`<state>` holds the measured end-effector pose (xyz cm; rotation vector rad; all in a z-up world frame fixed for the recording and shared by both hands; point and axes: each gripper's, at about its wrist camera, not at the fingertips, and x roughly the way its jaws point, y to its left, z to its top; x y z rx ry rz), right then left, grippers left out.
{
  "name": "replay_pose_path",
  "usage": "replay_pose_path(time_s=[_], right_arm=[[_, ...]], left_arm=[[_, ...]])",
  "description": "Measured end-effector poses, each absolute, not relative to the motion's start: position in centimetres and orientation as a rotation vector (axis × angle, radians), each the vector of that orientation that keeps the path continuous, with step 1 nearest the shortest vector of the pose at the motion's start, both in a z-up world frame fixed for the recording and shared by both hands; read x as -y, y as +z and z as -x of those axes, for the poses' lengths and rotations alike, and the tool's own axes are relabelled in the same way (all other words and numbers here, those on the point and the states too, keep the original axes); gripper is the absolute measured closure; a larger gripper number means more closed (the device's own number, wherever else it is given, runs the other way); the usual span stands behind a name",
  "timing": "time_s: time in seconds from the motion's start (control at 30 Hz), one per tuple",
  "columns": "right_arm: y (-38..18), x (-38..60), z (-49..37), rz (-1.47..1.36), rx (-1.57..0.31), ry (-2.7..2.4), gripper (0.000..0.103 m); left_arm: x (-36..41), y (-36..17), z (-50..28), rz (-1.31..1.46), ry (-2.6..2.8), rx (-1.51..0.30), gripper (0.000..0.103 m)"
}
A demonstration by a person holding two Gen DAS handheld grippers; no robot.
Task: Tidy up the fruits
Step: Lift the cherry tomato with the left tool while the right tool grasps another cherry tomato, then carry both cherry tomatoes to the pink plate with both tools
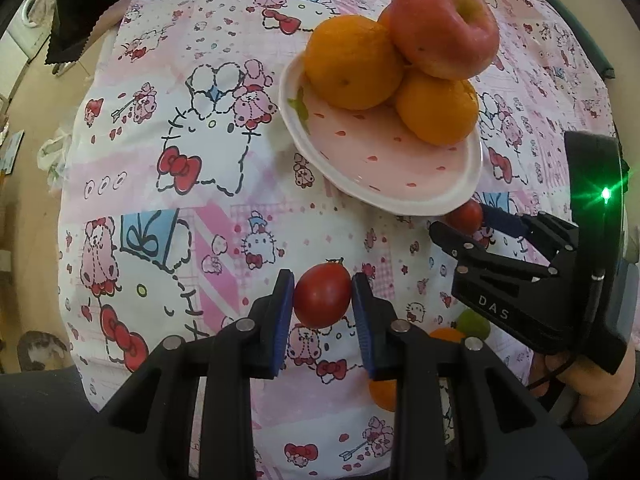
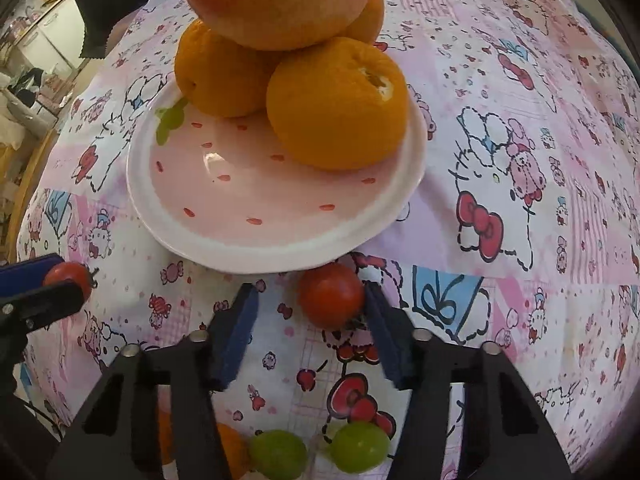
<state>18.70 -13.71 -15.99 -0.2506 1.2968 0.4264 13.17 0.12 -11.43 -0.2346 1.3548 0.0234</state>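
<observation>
A pink strawberry-print plate holds several oranges with a red apple on top. My left gripper is shut on a cherry tomato, held above the cloth; it also shows in the right wrist view. My right gripper is open around a second cherry tomato lying by the plate's near rim; the tomato touches the right pad. The right gripper shows in the left wrist view, its tomato partly hidden.
A pink cartoon-print cloth covers the table. Two green grapes and a small orange fruit lie near the right gripper's base. A black cloth lies at the far left corner.
</observation>
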Motion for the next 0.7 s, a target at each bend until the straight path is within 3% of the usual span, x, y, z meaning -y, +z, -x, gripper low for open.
replay_pose_path(time_s=[0.07,0.1,0.7], right_arm=[[-16.1,13.8,-18.8,0.233,-1.306,0.431,0.066],[-16.0,13.9,-18.9,0.212,-1.314,0.437,0.068],[-13.2,19.4,-17.6,0.026,-1.285,0.398,0.068]], left_arm=[[-0.2,-11.5,-13.3,0.229,0.028,-1.352,0.078],[-0.3,-11.5,-13.3,0.229,0.030,-1.351,0.078],[-0.9,-10.9,-13.6,0.212,0.049,-1.301,0.078]])
